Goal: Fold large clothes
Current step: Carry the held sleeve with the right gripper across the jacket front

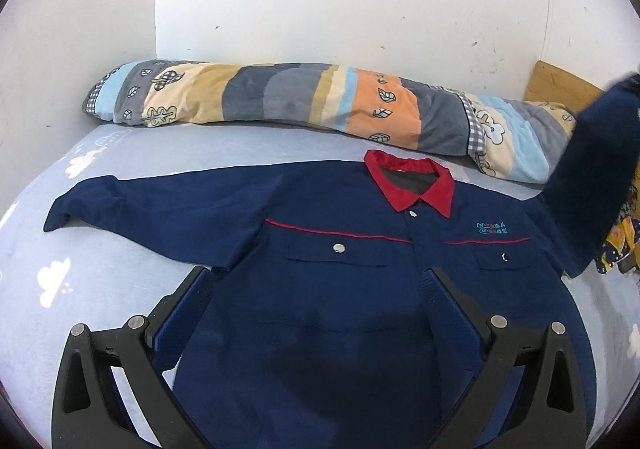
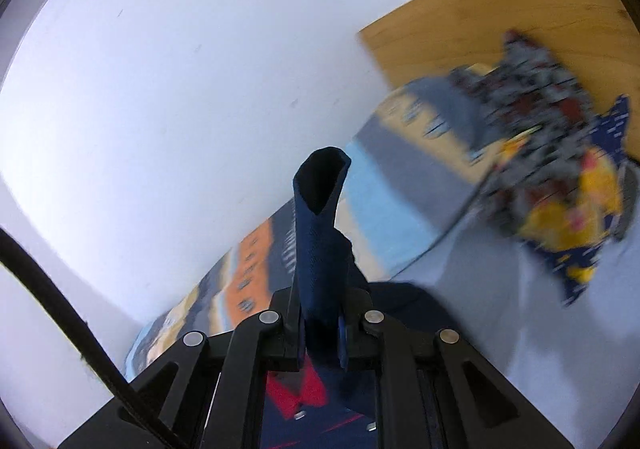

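Note:
A navy work jacket [image 1: 340, 289] with a red collar [image 1: 408, 185] lies face up and buttoned on the pale blue bed sheet [image 1: 100, 269]. Its left sleeve [image 1: 152, 205] is spread flat toward the left. My left gripper [image 1: 320, 277] hovers over the jacket's chest, open wide, with nothing clamped between its fingers. The other sleeve [image 1: 592, 169] rises off the bed at the right edge. In the right wrist view my right gripper [image 2: 320, 329] is shut on that sleeve's cuff [image 2: 320, 209], which sticks up between the fingers. The red collar [image 2: 296, 389] shows below.
A rolled patchwork quilt [image 1: 280, 97] lies along the white wall behind the jacket; in the right wrist view this quilt [image 2: 400, 189] is blurred. A wooden headboard [image 2: 500, 9] and a crumpled yellow-and-navy patterned cloth [image 2: 560, 189] are at the right. A black cable [image 2: 60, 309] crosses the lower left.

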Available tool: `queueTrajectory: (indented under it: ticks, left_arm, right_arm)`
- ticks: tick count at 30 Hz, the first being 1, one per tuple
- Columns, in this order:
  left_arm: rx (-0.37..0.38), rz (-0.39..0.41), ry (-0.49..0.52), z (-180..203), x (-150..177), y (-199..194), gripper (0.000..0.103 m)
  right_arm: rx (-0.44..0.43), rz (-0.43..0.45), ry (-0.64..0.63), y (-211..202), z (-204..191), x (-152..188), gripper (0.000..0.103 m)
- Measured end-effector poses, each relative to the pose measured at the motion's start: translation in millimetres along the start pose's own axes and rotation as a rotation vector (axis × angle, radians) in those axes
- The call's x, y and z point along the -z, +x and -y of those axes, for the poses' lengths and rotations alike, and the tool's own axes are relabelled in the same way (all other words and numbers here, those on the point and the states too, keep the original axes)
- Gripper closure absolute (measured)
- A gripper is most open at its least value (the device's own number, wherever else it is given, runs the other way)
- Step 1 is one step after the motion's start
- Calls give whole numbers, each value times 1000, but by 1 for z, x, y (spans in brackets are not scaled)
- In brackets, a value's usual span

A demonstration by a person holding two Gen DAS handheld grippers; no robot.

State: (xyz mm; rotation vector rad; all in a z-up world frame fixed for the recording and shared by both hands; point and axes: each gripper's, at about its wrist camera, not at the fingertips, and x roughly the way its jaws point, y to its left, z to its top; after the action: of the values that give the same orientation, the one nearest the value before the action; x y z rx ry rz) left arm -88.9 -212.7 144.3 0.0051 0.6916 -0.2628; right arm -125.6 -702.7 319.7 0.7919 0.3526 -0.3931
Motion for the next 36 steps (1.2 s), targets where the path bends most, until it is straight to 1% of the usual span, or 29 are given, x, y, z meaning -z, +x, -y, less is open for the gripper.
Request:
queueTrajectory:
  ticks: [4, 5, 7, 9, 12, 13, 14, 16, 19, 20, 21, 22, 23, 24, 25, 26, 28, 29, 30, 32, 33, 34, 36]
  left_arm:
    - [4, -5, -24, -20, 1, -7, 0]
    - [2, -5, -35, -25, 1, -9, 0]
    - [3, -6, -67, -37, 0, -11, 0]
    - [13, -6, -104, -50, 1, -15, 0]
    - [-3, 7, -119, -62, 1, -20, 0]
    - [-11, 10, -117, -64, 1, -21, 0]
    - [-17, 13, -116, -67, 1, -22, 0]
    - [-25, 19, -116, -69, 1, -24, 0]
    - [-19, 16, -123, -69, 0, -24, 0]
    - [-15, 17, -120, -68, 0, -24, 0]
    - [-16, 18, -112, -65, 0, -23, 0]
    - [-18, 20, -105, -63, 0, -23, 0]
    - [-19, 21, -94, -60, 0, -24, 0]
    - [-19, 21, -84, -57, -1, -22, 0]
    - [-18, 21, -76, -55, 0, -22, 0]
    - [-18, 20, -73, -53, 0, -22, 0]
    - [-11, 14, -80, -53, 0, -21, 0]
    - [-7, 12, -87, -53, 0, -21, 0]
    - [-2, 11, -95, -54, 0, -21, 0]
    - [-4, 13, -105, -57, -1, -21, 0]
    - [-12, 16, -109, -60, -2, -22, 0]
    - [-18, 19, -114, -62, -2, -22, 0]
    - [-30, 22, -132, -69, -3, -23, 0]
  right_arm:
    - [-52, -76, -59, 40, -75, 55, 91]
    - [-63, -91, -81, 52, -96, 74, 91]
    - [-71, -119, -131, 72, -130, 109, 91]
    - [-79, -154, -164, 92, -153, 145, 91]
    - [-62, -232, -245, 132, -183, 221, 91]
    - [-52, -267, -281, 146, -188, 249, 91]
    - [-42, -293, -306, 155, -189, 267, 91]
    - [-13, -366, -372, 180, -190, 321, 90]
    - [-35, -487, -440, 207, -183, 396, 87]
    - [-41, -514, -467, 213, -181, 409, 86]
    - [-47, -559, -519, 218, -184, 430, 80]
    - [-46, -590, -561, 221, -184, 443, 70]
    - [-62, -609, -579, 222, -181, 448, 64]
    - [-90, -619, -592, 218, -183, 450, 54]
    - [-113, -611, -608, 212, -183, 449, 50]
    - [-139, -588, -615, 205, -182, 442, 48]
    - [-208, -546, -599, 187, -178, 420, 40]
    - [-225, -512, -585, 179, -172, 403, 37]
    - [-220, -475, -575, 171, -166, 386, 30]
    - [-179, -412, -548, 165, -146, 350, 29]
    - [-142, -384, -538, 163, -133, 331, 29]
    - [-94, -364, -541, 162, -122, 318, 29]
    - [58, -317, -558, 166, -88, 284, 29]
